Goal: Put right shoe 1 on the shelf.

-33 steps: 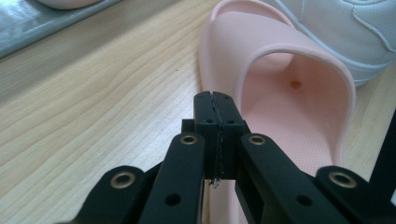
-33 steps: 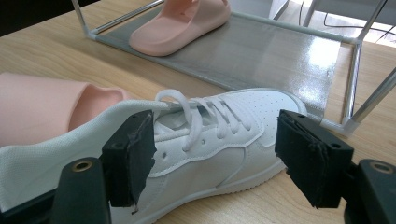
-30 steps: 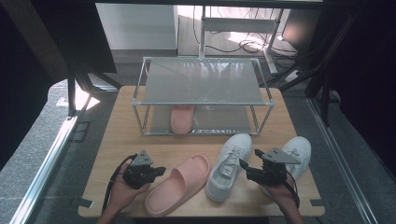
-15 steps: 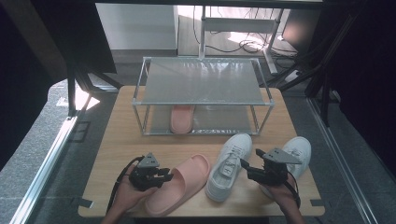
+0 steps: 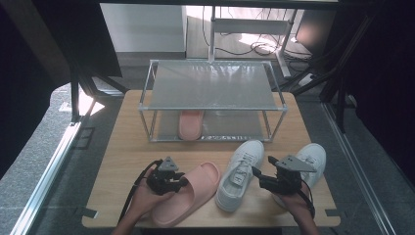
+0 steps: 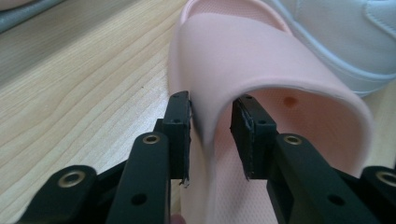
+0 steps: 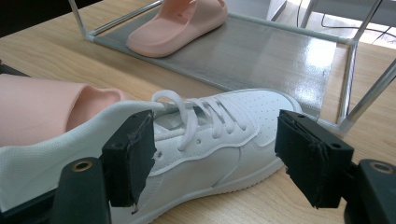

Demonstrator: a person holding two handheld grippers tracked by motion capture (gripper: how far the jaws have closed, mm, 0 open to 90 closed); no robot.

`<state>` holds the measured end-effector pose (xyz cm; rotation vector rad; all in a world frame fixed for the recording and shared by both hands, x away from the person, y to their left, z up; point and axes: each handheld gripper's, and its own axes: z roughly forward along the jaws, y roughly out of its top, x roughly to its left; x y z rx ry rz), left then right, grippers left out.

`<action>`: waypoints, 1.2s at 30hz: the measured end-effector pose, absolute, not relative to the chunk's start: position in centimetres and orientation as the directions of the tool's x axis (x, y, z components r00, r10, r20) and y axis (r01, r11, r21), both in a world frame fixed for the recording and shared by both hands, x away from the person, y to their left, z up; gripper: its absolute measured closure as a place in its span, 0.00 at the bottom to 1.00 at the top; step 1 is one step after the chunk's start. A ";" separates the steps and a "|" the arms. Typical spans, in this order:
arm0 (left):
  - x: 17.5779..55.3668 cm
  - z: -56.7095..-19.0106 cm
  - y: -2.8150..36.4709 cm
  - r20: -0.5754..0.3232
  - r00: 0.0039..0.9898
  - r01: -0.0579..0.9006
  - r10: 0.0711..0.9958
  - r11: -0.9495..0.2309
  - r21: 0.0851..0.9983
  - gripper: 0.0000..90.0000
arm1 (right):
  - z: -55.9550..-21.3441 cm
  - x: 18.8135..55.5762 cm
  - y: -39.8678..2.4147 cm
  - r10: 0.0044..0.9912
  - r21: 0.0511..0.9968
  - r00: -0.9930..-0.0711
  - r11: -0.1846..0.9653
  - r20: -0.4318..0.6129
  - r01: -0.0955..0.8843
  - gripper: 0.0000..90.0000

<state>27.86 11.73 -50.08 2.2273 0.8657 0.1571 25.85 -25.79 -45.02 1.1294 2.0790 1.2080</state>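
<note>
My left gripper (image 6: 210, 135) has just been opening its jaws, and they now stand on either side of the near edge of the pink slipper's strap (image 6: 261, 65): one pad outside the strap wall, the other inside the foot opening, with the wall between them. The outer pad looks to be against the wall while a thin gap shows at the inner one, so I judge this a straddle rather than a bite (nothing is squeezed yet). From above, that gripper (image 5: 169, 180) sits at the slipper's (image 5: 188, 193) middle, on its left flank. The slipper lies flat on the wooden table (image 5: 122, 147), its long axis running from the near left up toward the far right, toe pointing toward the metal rack (image 5: 210, 105). The grip therefore comes across the strap, and closing straight inward should catch it. My left hand (image 5: 147, 198) is plainly the nearer one. My right gripper (image 5: 266, 178) hangs spread wide and empty just beside the white sneaker (image 5: 240, 174), which lies parallel to the slipper and touches it along one side; a second sneaker (image 5: 313, 156) lies beyond my right hand. The matching slipper (image 5: 191, 125) already sits on the rack's lower shelf, straight ahead of the one I straddle.
</note>
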 end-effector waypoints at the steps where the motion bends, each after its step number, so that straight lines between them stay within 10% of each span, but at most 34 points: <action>1: 27.9 -50.2 11.6 -0.140 0.764 0.541 0.630 -0.506 0.672 0.77 | -45.0 25.9 -25.9 0.840 0.869 -0.542 0.269 -0.001 0.415 0.32; 36: 28.8 -48.9 12.2 -0.131 0.692 0.572 0.709 -0.429 0.699 0.94 | -44.9 25.8 -25.9 0.841 0.872 -0.540 0.264 0.000 0.412 0.32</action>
